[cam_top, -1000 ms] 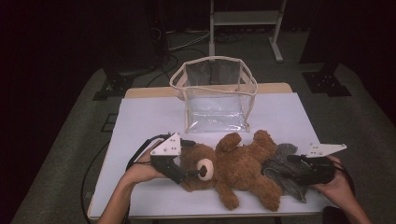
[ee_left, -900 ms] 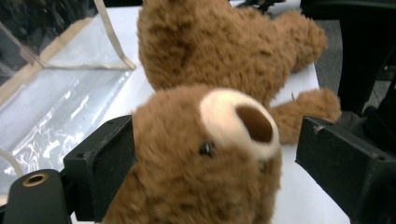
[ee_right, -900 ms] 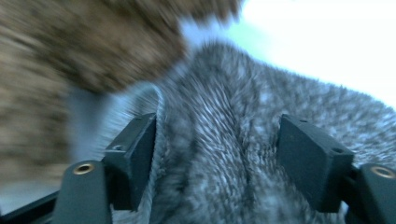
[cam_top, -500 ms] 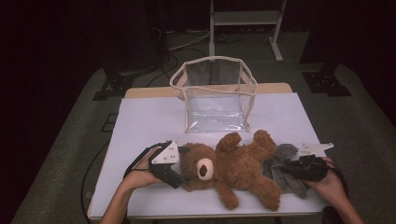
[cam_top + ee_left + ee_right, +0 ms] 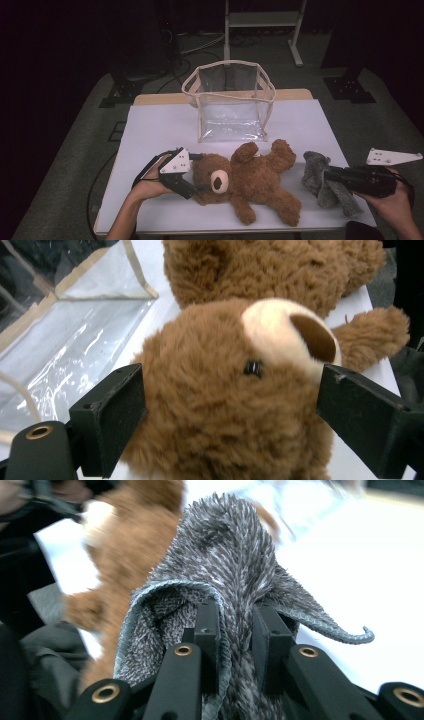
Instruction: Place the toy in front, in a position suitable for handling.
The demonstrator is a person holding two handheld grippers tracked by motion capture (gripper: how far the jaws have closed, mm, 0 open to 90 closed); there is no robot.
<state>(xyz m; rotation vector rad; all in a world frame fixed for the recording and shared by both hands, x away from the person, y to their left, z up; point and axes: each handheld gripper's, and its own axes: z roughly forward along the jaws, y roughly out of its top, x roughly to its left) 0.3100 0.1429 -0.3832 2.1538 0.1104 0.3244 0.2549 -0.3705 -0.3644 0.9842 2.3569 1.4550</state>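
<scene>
Your left tongs (image 5: 201, 172) straddle the bear (image 5: 245, 182) head, pads wide; your right tongs (image 5: 327, 176), beside the bear, pinch the cloth (image 5: 320, 182).

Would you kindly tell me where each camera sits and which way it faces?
High view: above the person's side, looking forward and down at the table, clear bag, both forearms.
Left gripper view: on the left claw, looking along its jaws, which flank the teddy bear's head.
Right gripper view: on the right claw, shut on the grey cloth.
All show the bear.
</scene>
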